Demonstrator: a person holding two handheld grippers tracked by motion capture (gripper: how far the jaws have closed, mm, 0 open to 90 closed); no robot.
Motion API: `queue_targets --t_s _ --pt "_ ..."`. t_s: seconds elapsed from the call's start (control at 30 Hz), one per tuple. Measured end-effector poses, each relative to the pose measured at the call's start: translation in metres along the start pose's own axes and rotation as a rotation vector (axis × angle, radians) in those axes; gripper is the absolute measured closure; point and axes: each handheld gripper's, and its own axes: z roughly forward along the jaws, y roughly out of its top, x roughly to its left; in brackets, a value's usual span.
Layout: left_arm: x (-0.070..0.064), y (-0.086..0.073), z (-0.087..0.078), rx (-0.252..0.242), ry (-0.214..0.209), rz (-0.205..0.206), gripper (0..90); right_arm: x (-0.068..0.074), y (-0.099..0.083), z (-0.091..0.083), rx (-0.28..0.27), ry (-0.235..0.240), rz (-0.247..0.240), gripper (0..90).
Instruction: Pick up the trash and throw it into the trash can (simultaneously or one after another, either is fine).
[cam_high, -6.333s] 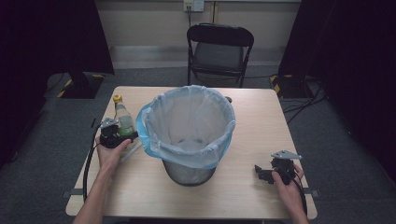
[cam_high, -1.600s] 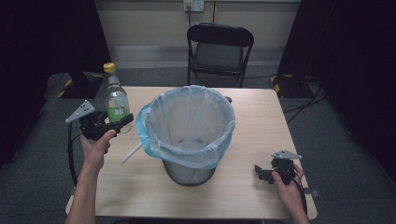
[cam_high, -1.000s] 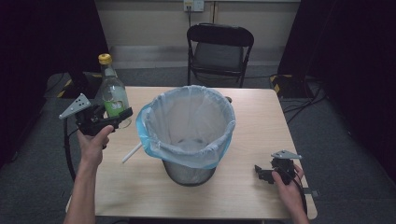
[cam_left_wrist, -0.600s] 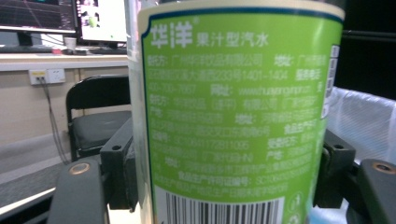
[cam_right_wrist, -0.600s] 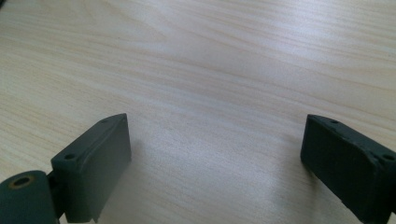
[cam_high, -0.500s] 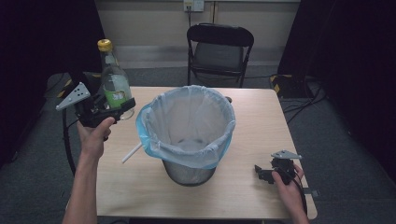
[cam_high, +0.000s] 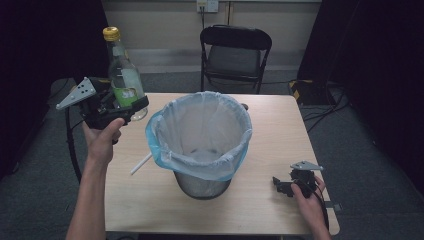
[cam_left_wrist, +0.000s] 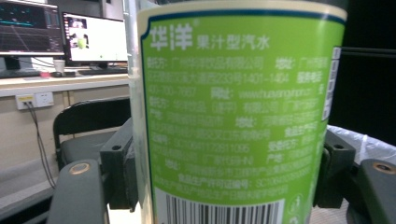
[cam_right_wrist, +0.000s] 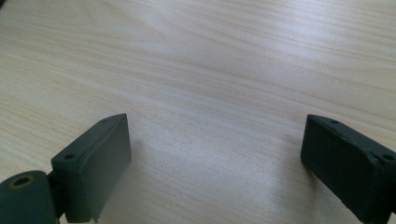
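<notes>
The left gripper clamps the upright bottle left of the lined bin, off the worktop's left edge; right gripper gapes empty.

right hand-held gripper hovering low over the desk, jaws spread wide apart, one black block at the lower left, the other at the lower right. bare pale wood grain between them, streaks running across the frame, a soft glare up top and faint shadows beneath each jaw. the gap holds just wood.
</notes>
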Motion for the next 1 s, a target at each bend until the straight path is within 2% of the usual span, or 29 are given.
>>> queue_targets --t_s 0.07,0.1,0.37,0.7,0.87,1.0 --pt "-0.001 0.001 0.001 0.001 -0.01 -0.004 28.2 0.0 0.0 0.0 0.0 0.0 0.0 7.7" --pt "-0.002 0.002 0.003 -0.005 -0.032 -0.01 28.2 0.0 0.0 0.0 0.0 0.0 0.0 7.7" --pt "-0.01 0.006 0.006 0.004 -0.054 0.001 28.2 0.0 0.0 0.0 0.0 0.0 0.0 7.7" --pt "-0.021 0.01 0.019 0.026 -0.09 0.003 28.2 0.0 0.0 0.0 0.0 0.0 0.0 7.7" --pt "-0.028 0.018 0.025 0.034 -0.114 0.028 28.2 0.0 0.0 0.0 0.0 0.0 0.0 7.7" --pt "-0.03 0.021 0.029 0.034 -0.127 0.029 28.2 0.0 0.0 0.0 0.0 0.0 0.0 7.7"
